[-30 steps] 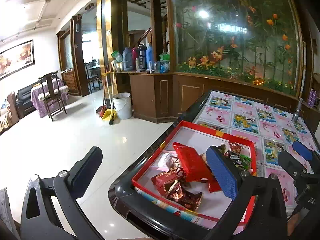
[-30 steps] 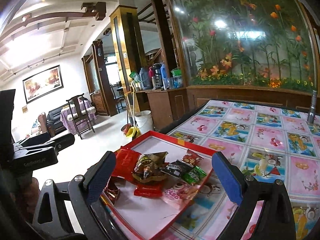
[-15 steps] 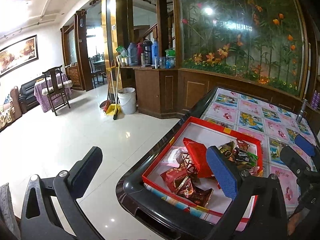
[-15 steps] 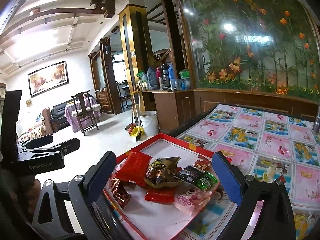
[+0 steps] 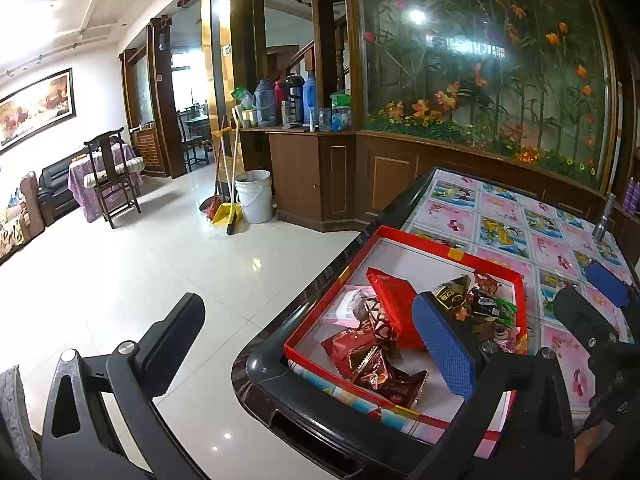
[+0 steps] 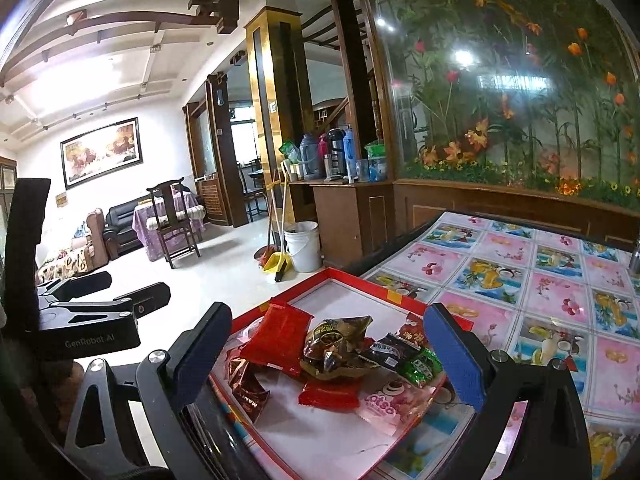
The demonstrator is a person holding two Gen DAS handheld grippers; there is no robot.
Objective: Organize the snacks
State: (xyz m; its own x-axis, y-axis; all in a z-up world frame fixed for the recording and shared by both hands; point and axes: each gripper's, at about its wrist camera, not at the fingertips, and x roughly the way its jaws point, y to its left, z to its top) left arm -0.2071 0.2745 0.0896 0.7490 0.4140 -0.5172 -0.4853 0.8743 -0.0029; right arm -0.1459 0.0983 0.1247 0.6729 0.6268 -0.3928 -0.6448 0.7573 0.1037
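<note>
A shallow red-rimmed tray (image 5: 440, 246) (image 6: 348, 278) sits at the near corner of the table and holds several snack packets. Among them are a red packet (image 5: 394, 300) (image 6: 278, 338), a brown-gold bag (image 6: 334, 346), a green candy (image 6: 420, 366), a pink packet (image 6: 386, 402) and dark red foil packets (image 5: 376, 364). My left gripper (image 5: 316, 344) is open and empty, near the tray's left front corner. My right gripper (image 6: 332, 360) is open and empty, its jaws spread either side of the snack pile. The right gripper shows in the left wrist view (image 5: 600, 300).
The table (image 6: 520, 272) has a flowered cloth and a black rim (image 5: 304, 396). A metal cylinder (image 5: 602, 218) stands at its far right. Off the left edge is tiled floor with a white bucket (image 5: 254, 196), broom and chair (image 5: 112, 176). A wooden counter stands behind.
Both grippers have drawn back and risen slightly; the tray and snacks look smaller and farther. Both stay open. The snacks have not moved.
</note>
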